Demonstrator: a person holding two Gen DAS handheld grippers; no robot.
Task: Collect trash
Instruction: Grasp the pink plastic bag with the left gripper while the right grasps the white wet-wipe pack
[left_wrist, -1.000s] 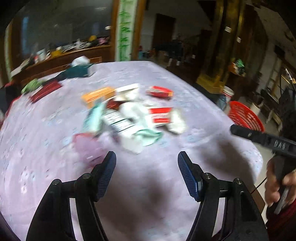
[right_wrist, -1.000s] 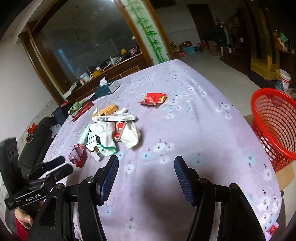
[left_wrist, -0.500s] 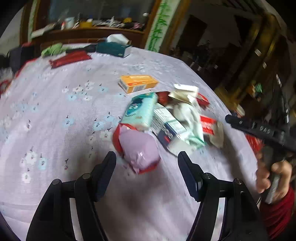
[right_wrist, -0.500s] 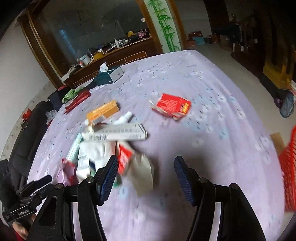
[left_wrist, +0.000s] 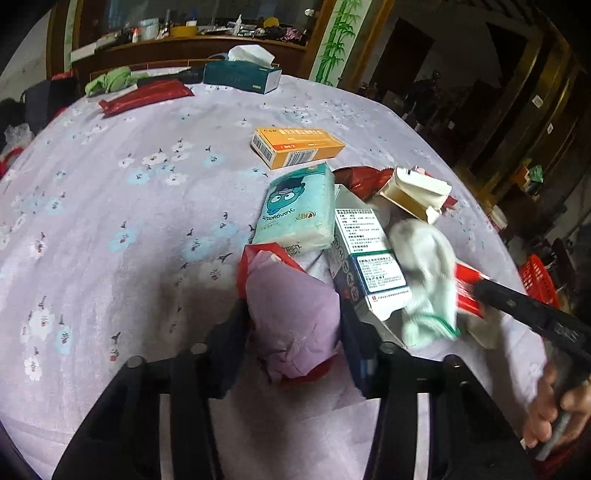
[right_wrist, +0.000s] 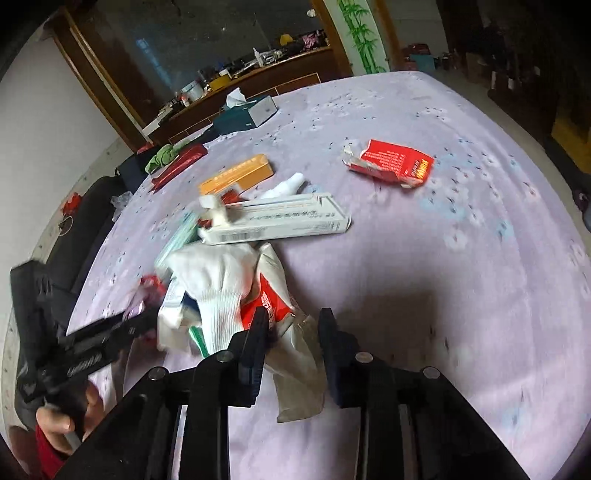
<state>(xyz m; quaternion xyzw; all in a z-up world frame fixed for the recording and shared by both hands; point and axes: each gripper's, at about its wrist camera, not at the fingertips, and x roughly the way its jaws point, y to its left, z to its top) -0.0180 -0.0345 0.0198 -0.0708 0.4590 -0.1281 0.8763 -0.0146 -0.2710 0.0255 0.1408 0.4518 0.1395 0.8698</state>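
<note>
Two tongs worked one trash heap on the tabletop (left_wrist: 110, 206). The left tongs (left_wrist: 293, 332) pinched a purple-and-red wrapper (left_wrist: 291, 306); the right tongs (right_wrist: 291, 332) pinched a crumpled white wrapper (right_wrist: 299, 369). Beyond them lay one orange box (left_wrist: 295, 147). Only the right view showed the lone torn red box (right_wrist: 391, 162); only the left showed the red basket (left_wrist: 539, 280).

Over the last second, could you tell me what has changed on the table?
Both grippers advanced into the trash pile and narrowed: the left gripper now flanks the purple wad, the right gripper the crumpled white wrapper. The orange box and tissue box stayed put.
</note>
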